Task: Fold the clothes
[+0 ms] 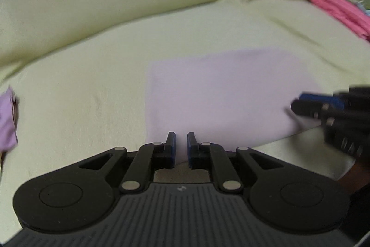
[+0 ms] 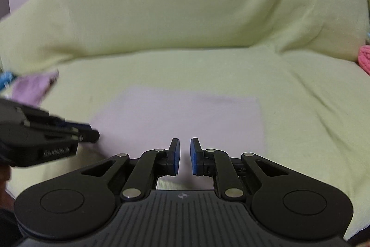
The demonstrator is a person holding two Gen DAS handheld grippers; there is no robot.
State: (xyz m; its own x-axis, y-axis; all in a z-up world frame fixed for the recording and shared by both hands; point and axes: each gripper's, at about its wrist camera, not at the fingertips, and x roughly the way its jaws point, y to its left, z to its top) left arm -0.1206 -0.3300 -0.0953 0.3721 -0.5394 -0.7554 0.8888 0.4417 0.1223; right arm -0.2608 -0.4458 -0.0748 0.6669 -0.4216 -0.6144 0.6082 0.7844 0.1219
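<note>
My left gripper (image 1: 181, 139) sits at the near edge of the pale pink cloth (image 1: 222, 94), its blue pads drawn close with only a narrow slit between them, and a thin lip of that cloth seems to run up into the slit, so I read it as pinching the cloth's near hem. My right gripper (image 2: 184, 145) is likewise narrowed to a slim gap over the same cloth (image 2: 185, 115); the fabric shows pale between its pads, but the blur keeps me from saying whether they actually press on it. The cloth lies flat as a tidy rectangle on the near part of the yellow-green cover (image 1: 81, 96), which rises into a soft back at the far side. From my left camera the right gripper (image 1: 298, 105) comes in from the right, its tip touching the cloth's right edge. From my right camera the left gripper (image 2: 92, 133) comes in from the left, at the cloth's left corner. A lilac garment (image 2: 34, 89) lies crumpled to the far left, well apart from the cloth, and a bright pink garment (image 1: 340, 10) is bunched at the far right.
</note>
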